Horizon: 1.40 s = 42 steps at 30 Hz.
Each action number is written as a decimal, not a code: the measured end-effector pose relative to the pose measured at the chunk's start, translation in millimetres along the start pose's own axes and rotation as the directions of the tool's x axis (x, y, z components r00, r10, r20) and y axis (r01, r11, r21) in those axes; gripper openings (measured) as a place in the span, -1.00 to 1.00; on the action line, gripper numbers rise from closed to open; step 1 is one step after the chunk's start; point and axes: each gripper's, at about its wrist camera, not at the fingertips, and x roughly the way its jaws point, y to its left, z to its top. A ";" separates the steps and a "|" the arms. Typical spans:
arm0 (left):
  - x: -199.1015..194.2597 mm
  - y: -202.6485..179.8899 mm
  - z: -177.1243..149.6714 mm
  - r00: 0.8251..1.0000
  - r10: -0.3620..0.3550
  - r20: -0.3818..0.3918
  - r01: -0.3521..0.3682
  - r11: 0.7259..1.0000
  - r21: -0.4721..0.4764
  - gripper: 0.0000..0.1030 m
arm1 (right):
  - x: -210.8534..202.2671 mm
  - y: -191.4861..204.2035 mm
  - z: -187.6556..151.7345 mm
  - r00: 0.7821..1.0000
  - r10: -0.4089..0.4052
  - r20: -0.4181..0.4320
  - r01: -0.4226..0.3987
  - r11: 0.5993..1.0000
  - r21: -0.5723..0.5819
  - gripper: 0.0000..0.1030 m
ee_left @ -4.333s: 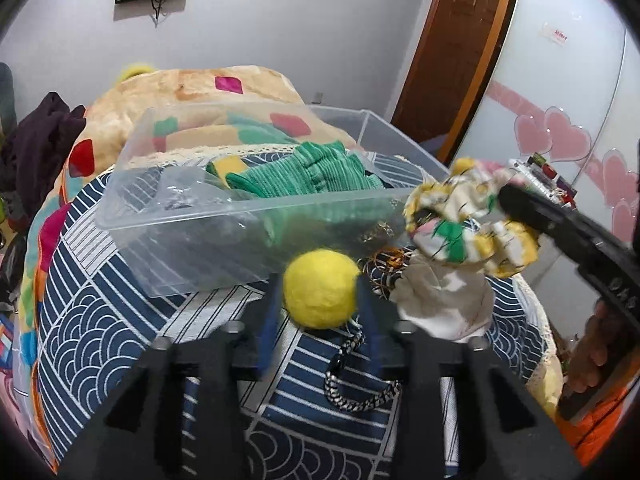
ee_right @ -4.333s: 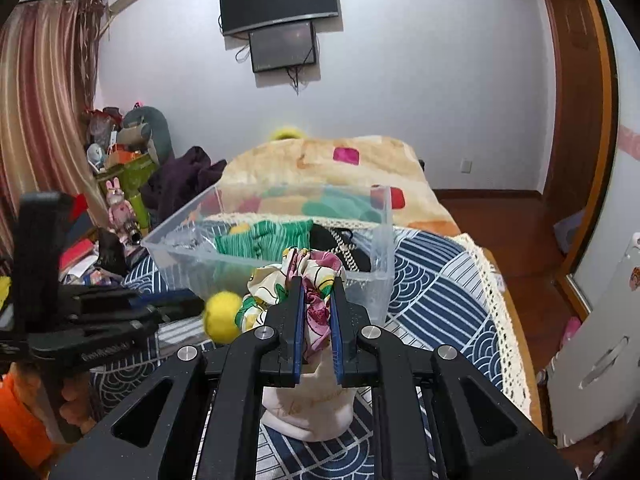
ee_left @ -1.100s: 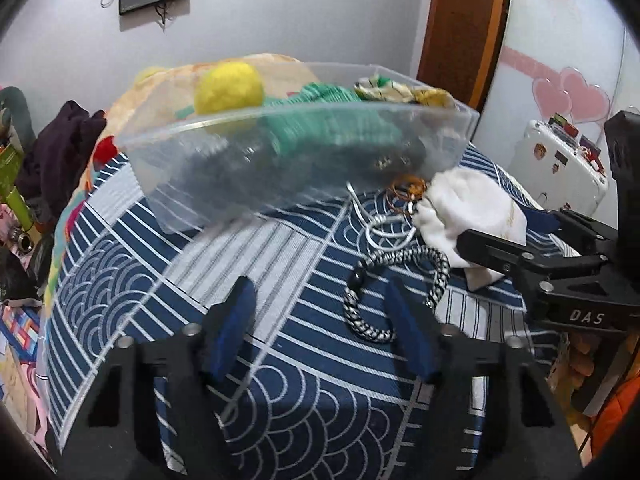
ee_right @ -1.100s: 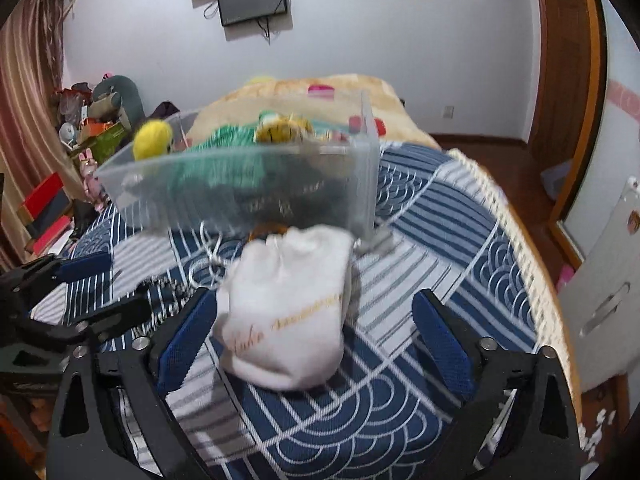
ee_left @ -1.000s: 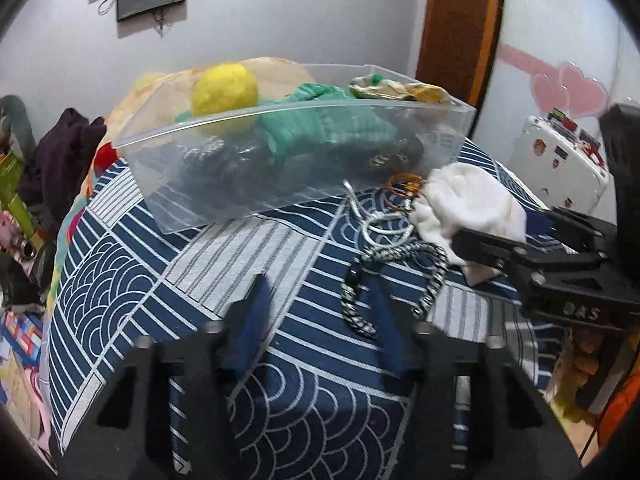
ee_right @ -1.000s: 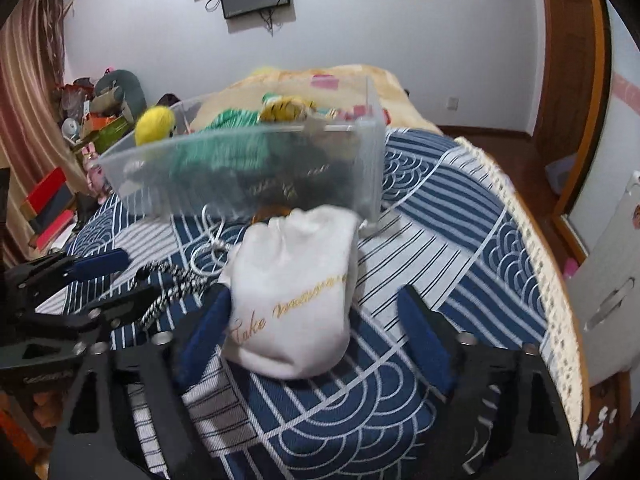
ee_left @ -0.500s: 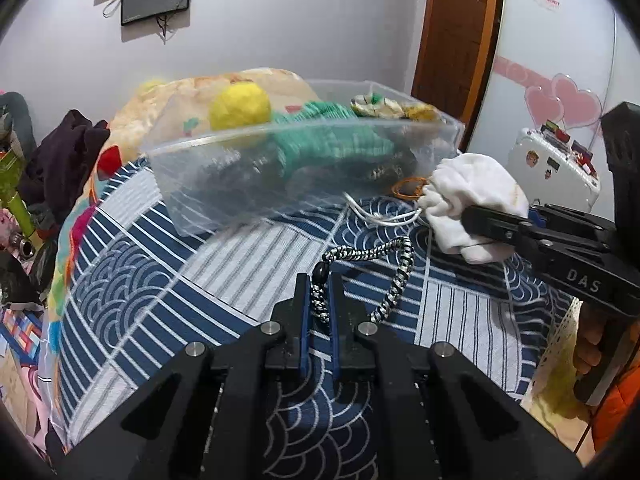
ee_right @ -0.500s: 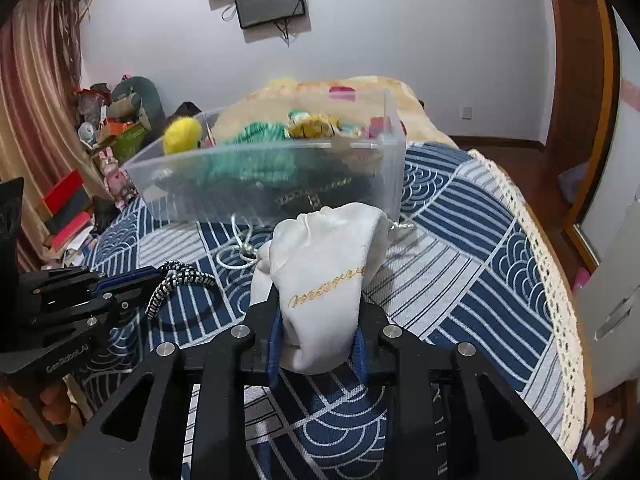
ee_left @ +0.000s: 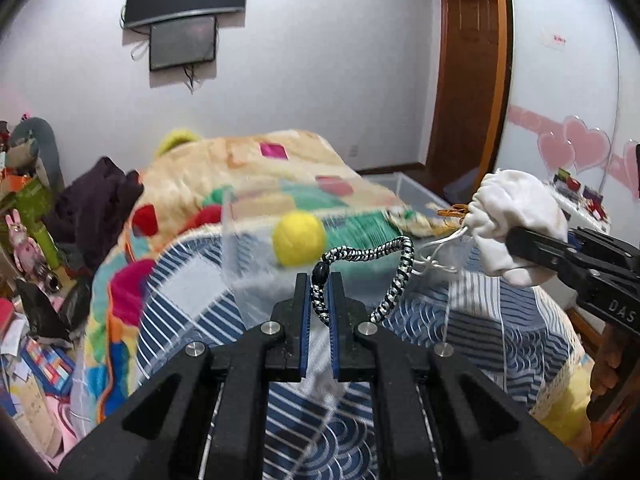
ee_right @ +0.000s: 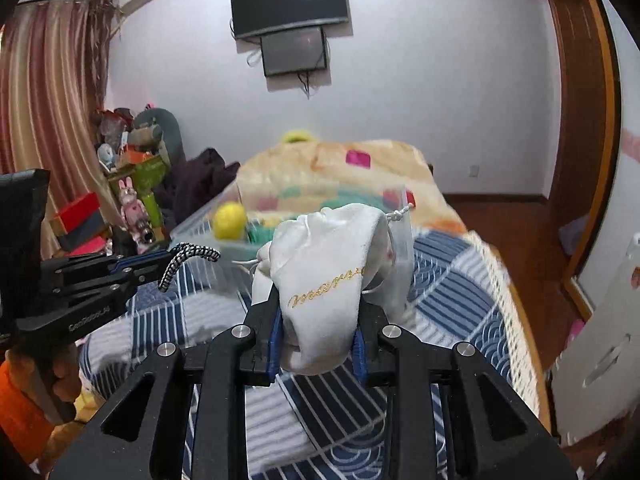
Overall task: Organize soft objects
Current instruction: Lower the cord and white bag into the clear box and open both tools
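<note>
Both lifted off the bedspread, left hand-held gripper (ee_left: 319, 303) clamping braided cord (ee_left: 394, 270), right hand-held gripper (ee_right: 318, 338) squeezing white pouch (ee_right: 328, 276)

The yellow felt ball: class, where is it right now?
In the left wrist view the yellow felt ball lies inside the clear plastic bin at its left end, beside the green knitted cloth, just beyond the black-and-white braided cord.

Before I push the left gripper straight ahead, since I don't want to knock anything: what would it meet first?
Probably the clear bin's near wall, about where the yellow ball sits inside. The left gripper holds a cord; depth is unclear.
</note>
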 end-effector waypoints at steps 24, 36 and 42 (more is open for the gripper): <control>86.8 41.1 56.8 0.986 0.156 -0.066 -0.160 0.985 -0.063 -0.86 | 53.8 3.2 52.5 0.995 -0.054 0.080 0.053 0.998 0.018 -0.51; 114.0 43.0 46.0 0.980 0.129 -0.150 -0.141 0.987 -0.071 -0.85 | 103.2 4.4 36.3 0.995 -0.033 -0.096 0.034 0.999 0.001 -0.51; 107.4 41.5 45.4 0.983 0.108 -0.146 -0.120 0.990 -0.073 -0.82 | 102.4 -0.5 33.2 0.991 -0.035 -0.127 0.035 0.999 -0.003 -0.42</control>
